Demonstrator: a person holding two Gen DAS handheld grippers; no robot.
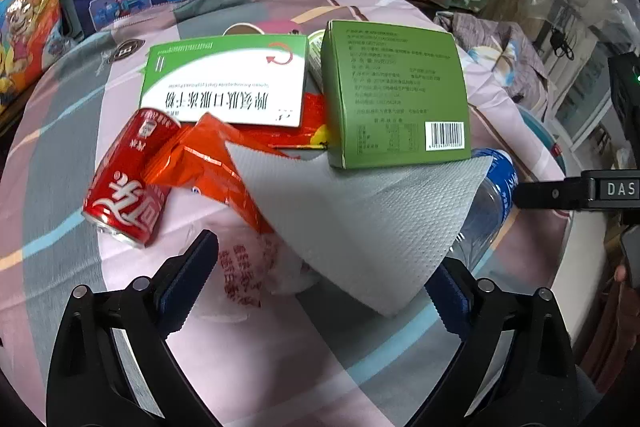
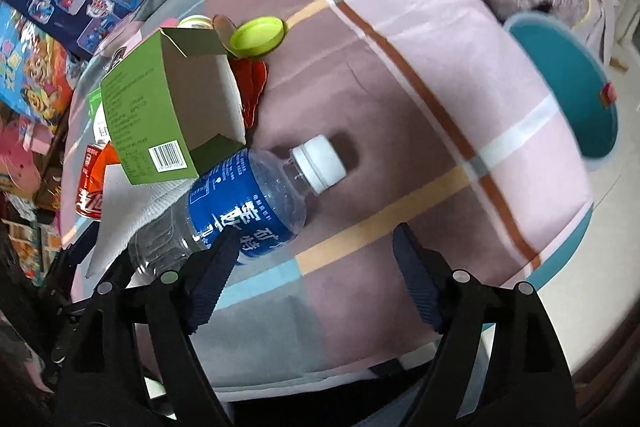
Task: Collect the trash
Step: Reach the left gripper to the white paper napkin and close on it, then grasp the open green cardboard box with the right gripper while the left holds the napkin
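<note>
A: Quick rundown, left to right, everything relative to the green carton (image 1: 394,95) w/ the barcode.

B: Far left of it: red cola can (image 1: 130,175) lying on its side on the patchwork cloth (image 1: 72,131). Next, an orange foil wrapper (image 1: 208,163) leaning against the can, crumpled. Behind that, left of the carton, a white-and-green medicine box (image 1: 228,83) lying flat, text upside down.

A: And the tissue?

B: White paper towel (image 1: 360,215) spreads out in front of the carton; the carton's near edge rests on it. Under the towel's front edge, a thin clear bag w/ red print (image 1: 244,275).

A: Left gripper?

B: Left gripper (image 1: 320,287) hangs over that bag and the towel's corner, jaws wide apart, nothing pinched btwn them.

A: Right of the carton?

B: Clear water bottle (image 2: 244,207), blue label, white cap on, lying on its side, its label end tucked just under the carton's open end. Behind the carton, a lime-green lid (image 2: 258,37) and a red scrap (image 2: 252,87) beside it.

A: Right gripper?

B: Right gripper (image 2: 316,251) is spread open; its left finger sits right at the bottle's label, can't tell if touching. Bare cloth btwn the pads, no grip.

A: Bin?

B: Teal bin (image 2: 576,83), well right of the carton, off the cloth's edge.
</note>
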